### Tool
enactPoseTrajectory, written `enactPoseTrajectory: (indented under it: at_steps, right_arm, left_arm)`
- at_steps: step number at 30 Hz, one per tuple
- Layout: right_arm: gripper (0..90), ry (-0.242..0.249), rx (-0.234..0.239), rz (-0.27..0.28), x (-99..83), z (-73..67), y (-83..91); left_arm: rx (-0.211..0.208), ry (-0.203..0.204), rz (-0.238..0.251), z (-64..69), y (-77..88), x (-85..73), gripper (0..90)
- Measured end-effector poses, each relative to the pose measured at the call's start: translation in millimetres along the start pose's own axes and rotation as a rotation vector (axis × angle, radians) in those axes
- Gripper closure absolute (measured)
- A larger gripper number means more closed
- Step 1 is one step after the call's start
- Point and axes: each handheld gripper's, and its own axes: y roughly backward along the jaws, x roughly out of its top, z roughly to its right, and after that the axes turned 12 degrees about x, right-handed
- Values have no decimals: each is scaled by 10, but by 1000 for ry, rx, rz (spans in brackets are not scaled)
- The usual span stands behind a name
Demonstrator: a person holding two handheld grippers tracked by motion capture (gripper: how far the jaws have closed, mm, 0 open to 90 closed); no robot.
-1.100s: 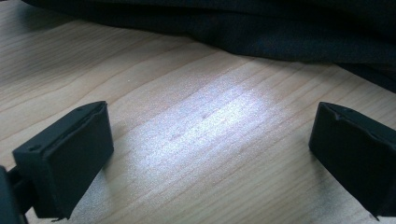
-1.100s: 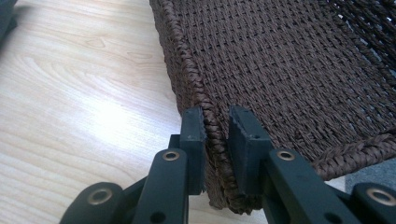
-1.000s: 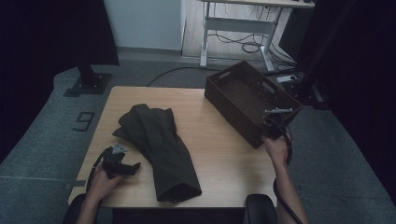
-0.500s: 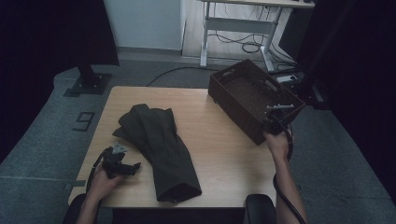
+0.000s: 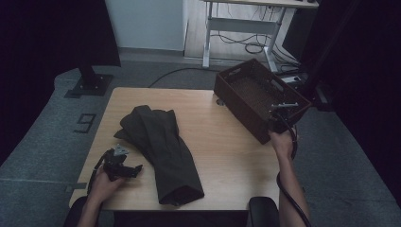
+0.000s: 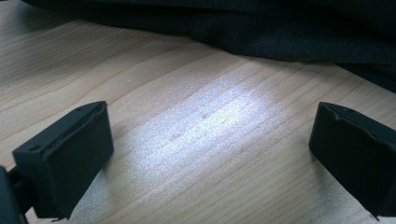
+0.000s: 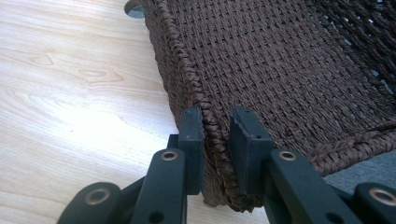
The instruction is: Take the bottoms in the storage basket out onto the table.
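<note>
Pale wooden table (image 5: 227, 142) is carrying a woven basket (image 5: 250, 94) at its right edge, tilting. Right gripper (image 7: 215, 140) is pinching its stiff, light rim; left gripper (image 6: 210, 154) is resting wide open, holding nothing, beside a dark garment (image 5: 161, 142). Rim grip looks sound.

Place: a lab or recording studio set up for filming table work, not a home.
Landmark: a light wooden table (image 5: 227, 142) standing alone on grey carpet (image 5: 42, 156).
Left of the table: a black curtain (image 5: 47, 33) and a flat black stand base (image 5: 89, 85).
Beyond the table: a height-adjustable desk frame (image 5: 236, 23) with loose cables (image 5: 253, 47) under it.
Right of the table: more dark drapes (image 5: 364, 71).
Floor mark: a "9" taped (image 5: 85, 122) just left of the table.
</note>
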Motion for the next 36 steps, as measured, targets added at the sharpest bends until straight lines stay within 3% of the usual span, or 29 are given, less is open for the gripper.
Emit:
enactPoseTrajectory:
  at_steps: [22, 30, 36]
  right_arm:
    - [721, -23, -28, 11, 88, 253, -37]
    - [699, -42, -61, 19, 97, 370, -22]
    - [697, -36, -73, 20, 108, 380, -34]
  left_arm:
    - [0, 1, 0, 1, 0, 0, 0]
    - [0, 1, 0, 1, -1, 0, 0]
    - [0, 1, 1, 0, -1, 0, 0]
